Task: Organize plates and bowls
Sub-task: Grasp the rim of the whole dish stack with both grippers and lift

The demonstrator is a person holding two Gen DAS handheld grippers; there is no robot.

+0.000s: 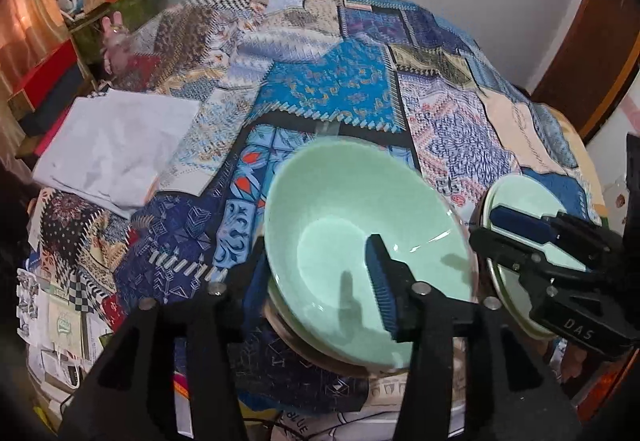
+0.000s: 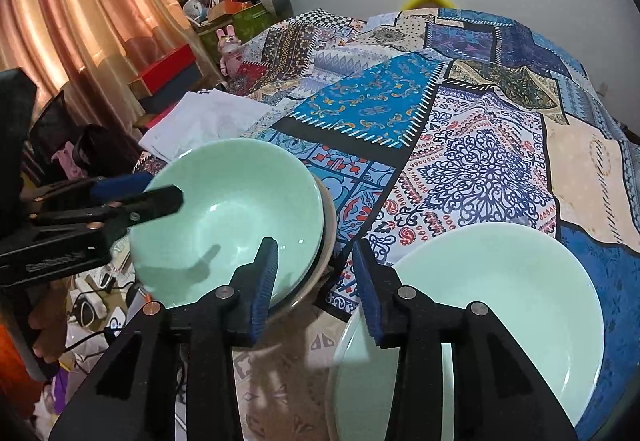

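Note:
A pale green bowl [image 1: 360,209] [image 2: 228,209] sits nested in a beige bowl [image 2: 329,225] at the near edge of the patchwork cloth [image 1: 332,89]. My left gripper [image 1: 316,261] [image 2: 156,191] is open astride the bowl's near wall. One blue pad [image 1: 380,281] is inside the bowl; the other finger is outside, its tip hidden by the rim. To the right lie two stacked pale green plates [image 2: 508,301] [image 1: 524,193]. My right gripper [image 2: 316,253] [image 1: 490,227] is open at their left rim, with only cloth showing in the gap.
A folded white cloth [image 1: 116,149] [image 2: 200,117] lies at the left on the patchwork cover. Red boxes [image 2: 168,73], a curtain [image 2: 80,21] and shelf clutter stand beyond it. Cables and a power strip [image 2: 92,305] lie below the near edge, by a person's hand [image 2: 44,321].

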